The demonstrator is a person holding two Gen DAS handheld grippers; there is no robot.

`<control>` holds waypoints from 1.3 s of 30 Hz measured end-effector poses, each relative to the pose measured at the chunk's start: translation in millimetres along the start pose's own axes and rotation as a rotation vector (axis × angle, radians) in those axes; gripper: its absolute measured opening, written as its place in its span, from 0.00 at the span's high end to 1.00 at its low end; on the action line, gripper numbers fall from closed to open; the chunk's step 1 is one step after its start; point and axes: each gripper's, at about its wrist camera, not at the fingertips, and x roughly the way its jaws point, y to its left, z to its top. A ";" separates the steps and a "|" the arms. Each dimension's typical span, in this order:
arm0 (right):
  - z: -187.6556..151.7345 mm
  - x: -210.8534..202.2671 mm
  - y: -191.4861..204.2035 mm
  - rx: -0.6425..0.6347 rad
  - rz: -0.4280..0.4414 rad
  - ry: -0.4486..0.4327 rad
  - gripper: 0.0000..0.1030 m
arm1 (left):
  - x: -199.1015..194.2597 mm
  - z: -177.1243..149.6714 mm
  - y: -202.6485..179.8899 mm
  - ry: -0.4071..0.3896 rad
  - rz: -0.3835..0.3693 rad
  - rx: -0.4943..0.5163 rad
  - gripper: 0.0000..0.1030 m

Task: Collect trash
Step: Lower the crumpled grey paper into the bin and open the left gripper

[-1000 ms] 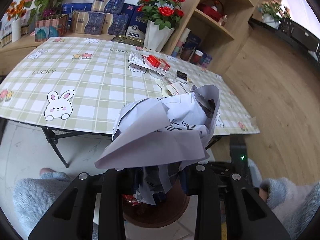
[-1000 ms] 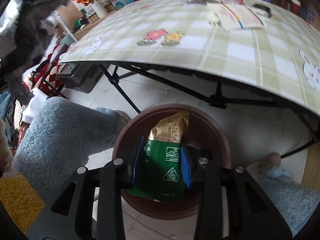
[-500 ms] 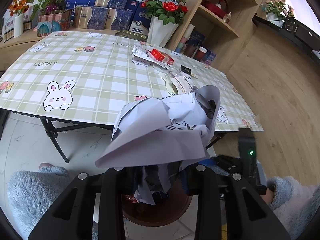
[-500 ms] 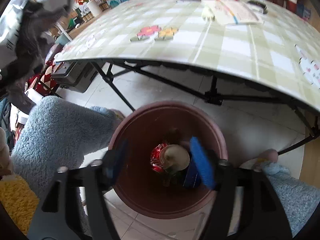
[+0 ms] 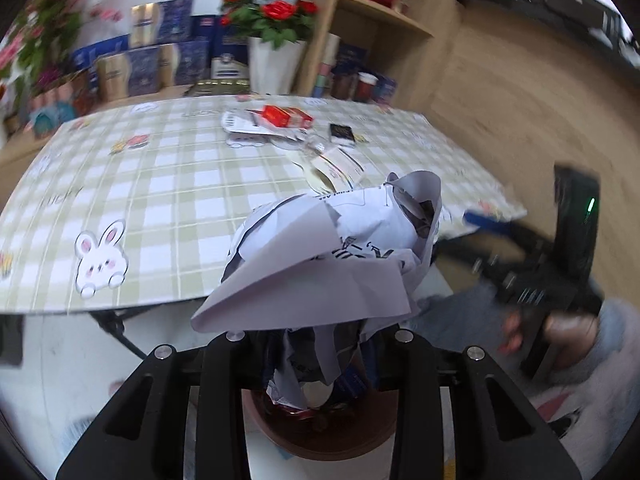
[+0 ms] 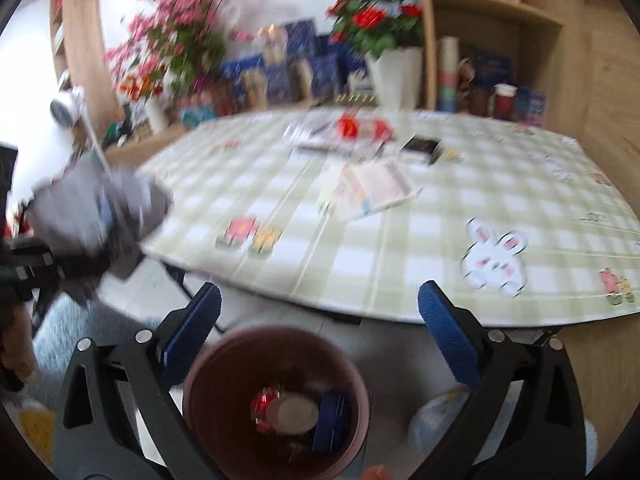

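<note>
My left gripper (image 5: 320, 344) is shut on a crumpled white paper wrapper (image 5: 320, 264) and holds it above the brown round bin (image 5: 320, 432) on the floor. The same wrapper shows blurred at the left of the right wrist view (image 6: 100, 208). My right gripper (image 6: 320, 320) is open and empty, above the bin (image 6: 276, 400), which holds a red can, a blue pack and other trash. More trash lies on the checked table: a red box on papers (image 5: 280, 118), a leaflet (image 6: 372, 190) and a small black pack (image 6: 420, 146).
The checked table (image 5: 160, 184) with rabbit prints stands beyond the bin. A white vase of red roses (image 5: 272, 60), boxes and a wooden shelf (image 5: 380, 24) line the back. My right gripper shows at the right of the left wrist view (image 5: 560, 264).
My right gripper has let the green packet fall into the bin, opened wide and tilted up towards the table. My left gripper has kept the wrapper and shifted a little over the bin.
</note>
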 end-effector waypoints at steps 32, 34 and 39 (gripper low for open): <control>-7.9 -2.6 -28.3 0.156 -0.072 0.050 0.05 | 84.2 -49.9 -10.9 0.215 -0.029 0.123 0.62; -8.0 -4.3 -27.6 0.151 -0.074 0.046 0.05 | 83.2 -49.7 -9.9 0.209 -0.031 0.119 0.58; -9.2 -4.0 -29.7 0.158 -0.079 0.048 0.05 | 81.1 -48.2 -7.8 0.197 -0.036 0.106 0.39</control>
